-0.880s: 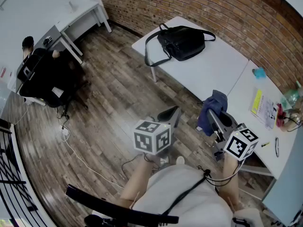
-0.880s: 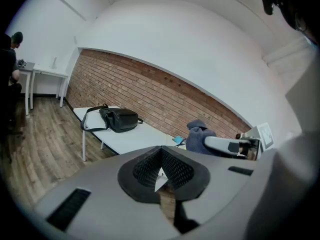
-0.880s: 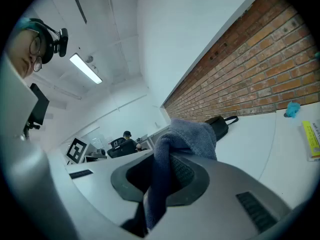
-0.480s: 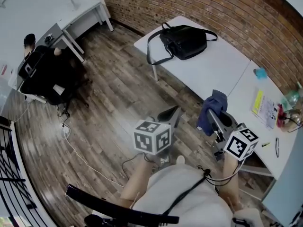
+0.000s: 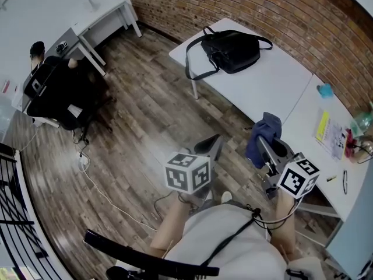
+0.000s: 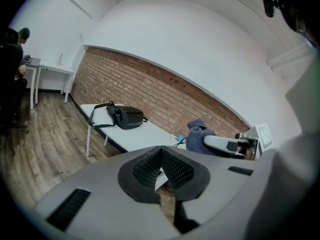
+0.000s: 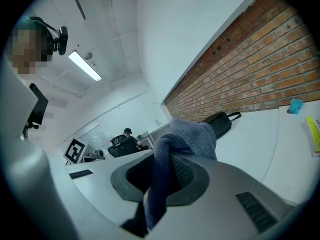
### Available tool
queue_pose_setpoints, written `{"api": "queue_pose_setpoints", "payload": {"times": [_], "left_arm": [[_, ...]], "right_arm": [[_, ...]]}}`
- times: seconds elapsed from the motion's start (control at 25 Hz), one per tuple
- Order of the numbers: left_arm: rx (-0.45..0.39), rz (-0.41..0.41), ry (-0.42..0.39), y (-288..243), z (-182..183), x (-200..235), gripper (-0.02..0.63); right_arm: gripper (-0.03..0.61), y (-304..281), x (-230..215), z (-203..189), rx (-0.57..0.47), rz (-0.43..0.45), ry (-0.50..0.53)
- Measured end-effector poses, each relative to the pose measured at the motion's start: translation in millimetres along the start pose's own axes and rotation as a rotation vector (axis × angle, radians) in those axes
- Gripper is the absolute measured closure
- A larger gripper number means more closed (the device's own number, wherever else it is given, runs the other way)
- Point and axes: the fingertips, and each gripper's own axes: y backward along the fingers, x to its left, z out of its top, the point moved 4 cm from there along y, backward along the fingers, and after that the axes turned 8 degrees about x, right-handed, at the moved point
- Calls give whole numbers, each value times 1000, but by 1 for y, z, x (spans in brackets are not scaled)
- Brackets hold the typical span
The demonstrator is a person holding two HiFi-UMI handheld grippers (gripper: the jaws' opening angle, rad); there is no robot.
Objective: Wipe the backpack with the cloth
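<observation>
Fleecy cloth (image 5: 263, 135), matt black backpack (image 5: 233, 50), smooth white table (image 5: 263, 87), wood-grain floor (image 5: 140, 116)

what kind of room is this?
Probably an office or lab workspace: white desks along a brick wall, a person seated in a chair at another desk, and a wood-plank floor. A backpack lies on one desk.

I am pointing the left gripper (image 6: 161, 159), jaws pressed together, at a black fabric backpack (image 6: 127, 118) lying on a white table (image 6: 140, 137).
</observation>
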Motion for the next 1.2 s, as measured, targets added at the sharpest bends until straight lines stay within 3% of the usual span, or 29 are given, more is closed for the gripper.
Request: {"api": "queue_pose_setpoints", "payload": {"times": [0.32, 0.68, 0.88, 1.2], "left_arm": [[-8, -4, 45, 5, 2, 32, 612], [-7, 42, 112, -28, 17, 85, 612], [29, 60, 104, -77, 59, 122, 612], [75, 19, 90, -164, 155, 159, 612]], "right_arm": [[532, -23, 2, 3, -30, -54, -4], [532, -80, -34, 19, -11, -27, -19], [531, -134, -76, 55, -20, 19, -31], [532, -197, -156, 124, 18, -12, -58]]}}
